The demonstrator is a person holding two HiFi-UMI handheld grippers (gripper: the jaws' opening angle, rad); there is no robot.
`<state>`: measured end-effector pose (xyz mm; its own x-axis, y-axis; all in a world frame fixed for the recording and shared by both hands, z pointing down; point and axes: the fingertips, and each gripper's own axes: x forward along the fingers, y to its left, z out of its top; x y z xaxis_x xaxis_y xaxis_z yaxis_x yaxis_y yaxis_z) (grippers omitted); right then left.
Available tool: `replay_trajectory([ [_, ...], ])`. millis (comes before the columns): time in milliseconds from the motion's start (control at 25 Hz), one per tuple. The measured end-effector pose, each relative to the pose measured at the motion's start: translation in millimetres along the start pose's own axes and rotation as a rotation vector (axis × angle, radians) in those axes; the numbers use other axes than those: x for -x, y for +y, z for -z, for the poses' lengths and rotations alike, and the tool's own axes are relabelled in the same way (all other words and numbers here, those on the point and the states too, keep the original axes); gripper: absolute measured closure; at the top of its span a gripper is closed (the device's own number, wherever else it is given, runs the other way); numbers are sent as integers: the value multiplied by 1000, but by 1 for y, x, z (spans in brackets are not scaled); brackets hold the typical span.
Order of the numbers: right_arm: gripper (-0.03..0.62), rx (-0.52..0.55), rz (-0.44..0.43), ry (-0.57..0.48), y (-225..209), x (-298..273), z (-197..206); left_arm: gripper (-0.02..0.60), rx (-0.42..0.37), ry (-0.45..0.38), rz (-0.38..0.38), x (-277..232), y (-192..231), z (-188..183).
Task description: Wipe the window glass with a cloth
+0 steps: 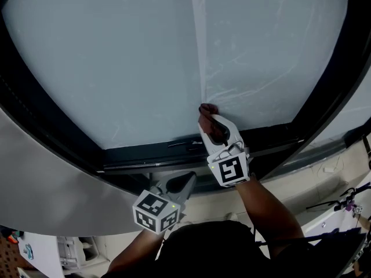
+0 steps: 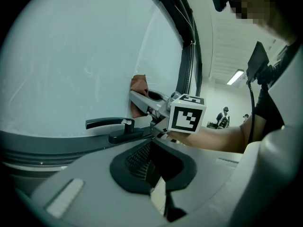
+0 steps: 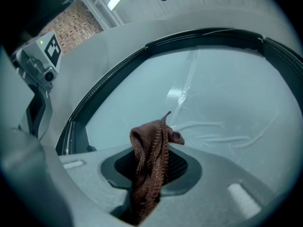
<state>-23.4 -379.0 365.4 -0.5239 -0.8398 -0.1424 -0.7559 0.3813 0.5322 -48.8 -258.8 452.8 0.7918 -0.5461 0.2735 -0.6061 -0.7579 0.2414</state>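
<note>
Fingers (image 3: 208, 193) of right gripper (image 3: 152, 171) clamp the brown cloth (image 3: 150, 160). A bunched end pokes past the tips, likely so that fabric and not plastic meets the glass (image 1: 116, 57). Cloth sits at the pane's lower edge, just above the frame (image 1: 145, 155). Left gripper (image 1: 188, 179) hangs below the frame, its 2 fingers closed on nothing, apparently idle.

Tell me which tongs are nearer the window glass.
Right. The right tongs hold the brown cloth at the glass; the left tongs hang lower, below the window frame, empty.
</note>
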Motion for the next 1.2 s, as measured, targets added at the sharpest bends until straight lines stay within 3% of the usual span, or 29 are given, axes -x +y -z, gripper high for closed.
replay_trajectory([
  [560, 514, -67, -58, 113, 22, 5, 47, 565, 33, -1, -9, 21, 7, 17],
  [920, 519, -178, -4, 94, 21, 5, 53, 565, 45, 1, 8, 54, 20, 31],
  [1080, 519, -173, 16, 133, 21, 5, 54, 565, 55, -3, 37, 63, 20, 39],
  [1200, 519, -226, 44, 164, 19, 3, 58, 565, 67, -17, 33, 69, 24, 47],
])
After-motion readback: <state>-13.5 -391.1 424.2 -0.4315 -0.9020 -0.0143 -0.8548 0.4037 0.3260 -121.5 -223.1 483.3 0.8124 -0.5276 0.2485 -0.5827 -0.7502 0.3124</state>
